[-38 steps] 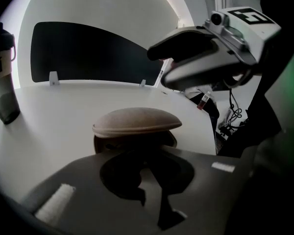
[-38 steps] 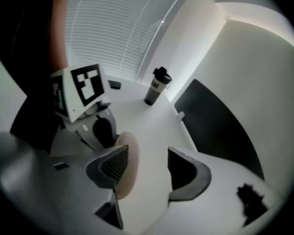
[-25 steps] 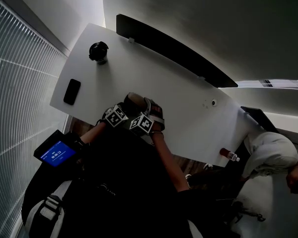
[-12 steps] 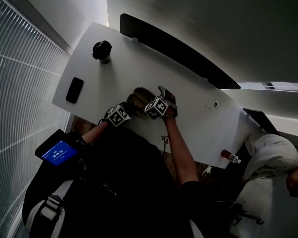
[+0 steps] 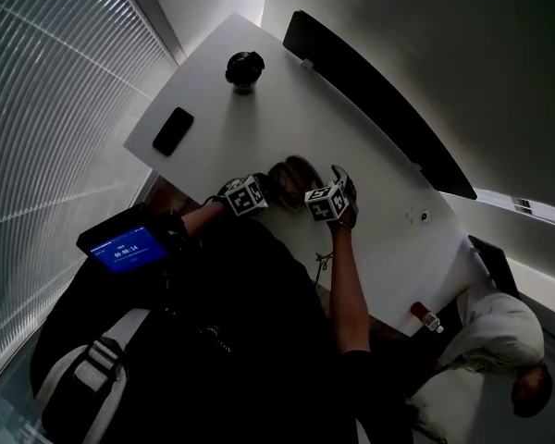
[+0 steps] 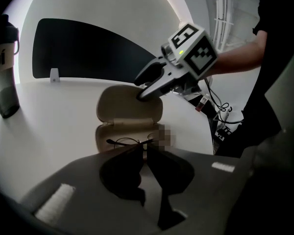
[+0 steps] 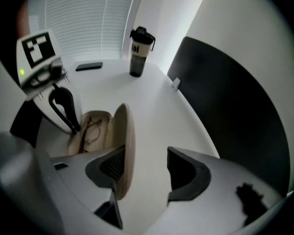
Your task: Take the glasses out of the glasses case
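1 case [image 6: 130, 112], prob. newly open, glasses [image 6: 131, 142] in

The person wears a black top [image 5: 245, 340]. A grey buckled strap [image 5: 91, 385] crosses it, and a blue-lit screen [image 5: 125, 249] sits by the left forearm. The left tongs [image 6: 143, 152] have dark jaws and the right tongs [image 7: 146, 171] have grey, ribbed ones. Each carries a white cube [image 6: 193, 45] with black square markers and a small green light.

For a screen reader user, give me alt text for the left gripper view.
An open beige glasses case sits on a white table, glasses lying in its lower half and the lid raised. The right gripper is at the lid's top edge, while the left gripper, jaws nearly together, points at the case's near rim. A dark bottle stands far left.
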A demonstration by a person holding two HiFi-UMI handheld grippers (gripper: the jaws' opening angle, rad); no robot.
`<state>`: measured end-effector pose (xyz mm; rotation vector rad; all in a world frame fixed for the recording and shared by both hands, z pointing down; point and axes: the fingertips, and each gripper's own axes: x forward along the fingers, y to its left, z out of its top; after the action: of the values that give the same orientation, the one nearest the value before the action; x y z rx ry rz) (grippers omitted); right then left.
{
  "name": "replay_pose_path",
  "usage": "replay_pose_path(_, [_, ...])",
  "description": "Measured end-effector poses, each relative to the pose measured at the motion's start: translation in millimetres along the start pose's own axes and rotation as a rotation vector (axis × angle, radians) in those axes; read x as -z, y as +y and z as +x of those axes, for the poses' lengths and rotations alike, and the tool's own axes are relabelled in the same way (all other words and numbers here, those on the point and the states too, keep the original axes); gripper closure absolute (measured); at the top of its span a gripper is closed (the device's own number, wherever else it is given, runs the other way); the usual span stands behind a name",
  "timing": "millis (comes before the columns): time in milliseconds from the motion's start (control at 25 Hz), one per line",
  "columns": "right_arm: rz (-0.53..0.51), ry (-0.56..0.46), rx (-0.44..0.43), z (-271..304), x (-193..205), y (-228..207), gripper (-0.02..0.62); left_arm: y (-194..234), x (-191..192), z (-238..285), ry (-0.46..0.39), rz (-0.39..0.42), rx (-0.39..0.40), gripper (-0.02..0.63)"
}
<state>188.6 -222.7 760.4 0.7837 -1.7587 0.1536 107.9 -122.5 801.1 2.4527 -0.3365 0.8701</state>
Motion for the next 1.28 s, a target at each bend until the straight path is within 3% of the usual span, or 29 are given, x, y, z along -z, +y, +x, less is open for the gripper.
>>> replay_pose_path(80, [0.007, -0.067, 0.028, -30, -15, 13, 0.334, 0, 1, 1, 0.000, 0.002, -0.001, 0.569])
replay_pose_path(240, [-0.104, -0.182, 0.089, -76, -38, 54, 0.334, 2, 1, 2, -0.027, -0.004, -0.015, 0.569])
replay_pose_path(320, [-0.141, -0.195, 0.064, -85, -45, 74, 0.334, 0, 0, 4, -0.028, 0.005, -0.013, 0.569])
replay_pose_path(440, [-0.155, -0.137, -0.034, -60, -34, 97, 0.334, -1, 5, 5, -0.013, 0.007, -0.010, 0.569])
replay_pose_path(680, [-0.210, 0.027, -0.173, -2, -7, 105, 0.336, -2, 5, 7, -0.017, 0.014, -0.011, 0.569])
replay_pose_path(880, [-0.237, 0.042, -0.241, 16, -10, 114, 0.340, -4, 3, 7, -0.005, 0.021, -0.006, 0.569])
replay_pose_path(1040, [-0.266, 0.056, -0.278, 25, -6, 131, 0.461, -5, 5, 7, 0.003, 0.026, -0.004, 0.569])
replay_pose_path(1280, [-0.254, 0.058, -0.268, 32, -3, 135, 0.499, -4, 10, 8, 0.004, 0.028, -0.007, 0.568])
